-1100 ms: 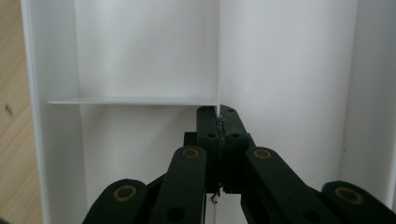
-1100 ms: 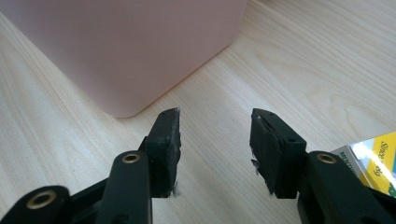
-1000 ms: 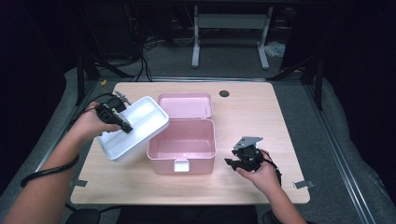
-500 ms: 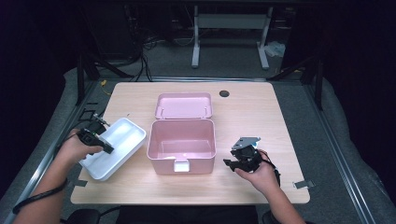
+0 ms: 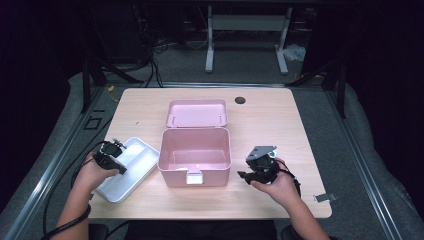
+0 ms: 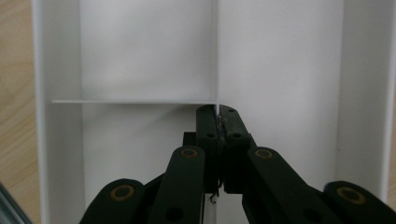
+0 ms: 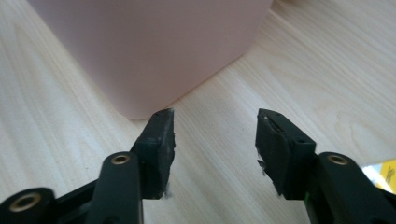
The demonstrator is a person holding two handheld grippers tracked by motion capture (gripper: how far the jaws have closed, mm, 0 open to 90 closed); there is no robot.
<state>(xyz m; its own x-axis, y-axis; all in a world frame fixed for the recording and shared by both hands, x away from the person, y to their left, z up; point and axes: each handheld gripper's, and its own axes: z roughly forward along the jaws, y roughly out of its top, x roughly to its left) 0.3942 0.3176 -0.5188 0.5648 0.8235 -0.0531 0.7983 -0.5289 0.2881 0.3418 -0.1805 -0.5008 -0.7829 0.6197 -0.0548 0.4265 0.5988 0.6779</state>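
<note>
Left gripper [image 5: 111, 159] jaws pinched tight on thin divider wall of white tray [image 5: 131, 167], tray at worktop [image 5: 280, 125] left edge, just beside open pink box [image 5: 195, 156]. Right gripper [image 5: 257, 170] jaws wide apart, empty, near box corner. Risk: thin wall may slip from pinch; tray overhang could tip off edge. Box blocks path rightward.

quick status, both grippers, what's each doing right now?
Left gripper: shut on the divider of the white tray.
Right gripper: open, holding nothing, beside the pink box.
</note>
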